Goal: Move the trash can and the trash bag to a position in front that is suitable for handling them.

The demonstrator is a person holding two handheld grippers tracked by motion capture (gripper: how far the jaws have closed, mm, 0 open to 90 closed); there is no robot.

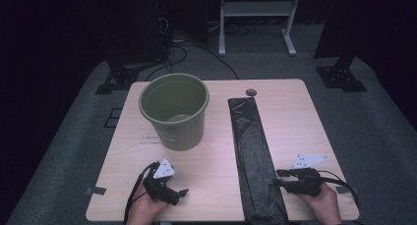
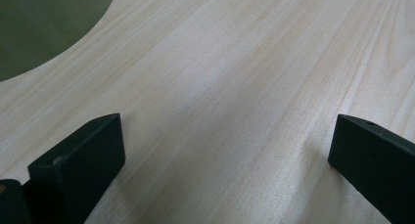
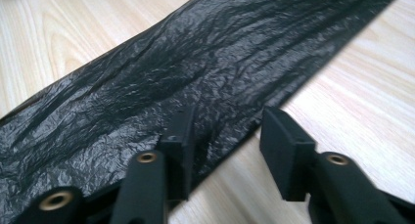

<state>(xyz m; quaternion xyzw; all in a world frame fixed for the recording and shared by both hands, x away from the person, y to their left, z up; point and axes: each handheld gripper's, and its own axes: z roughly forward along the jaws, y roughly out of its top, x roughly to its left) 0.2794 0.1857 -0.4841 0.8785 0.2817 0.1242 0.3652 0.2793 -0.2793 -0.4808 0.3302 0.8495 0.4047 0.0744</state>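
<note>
My right gripper (image 3: 225, 141) is half-closed astride the black bag's (image 3: 195, 72) edge, not pinching yet. Next: close and lift. Left gripper (image 2: 225, 150) idles wide over bare table (image 2: 244, 62)

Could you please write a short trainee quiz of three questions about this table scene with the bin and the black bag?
1. True or false: the green bin lies tipped on its side.
2. Which thing is the right gripper reaching at?
A. the bin
B. the folded black bag
C. the small round disc
3. Fill in: the left gripper hangs over bare ____ with nothing between its jaws.

Key
1. False: it stands upright on the table.
2. B: one jaw is over the bag's edge, the other over the wood beside it, with a gap between them.
3. Table: its jaws stand wide apart.
</note>
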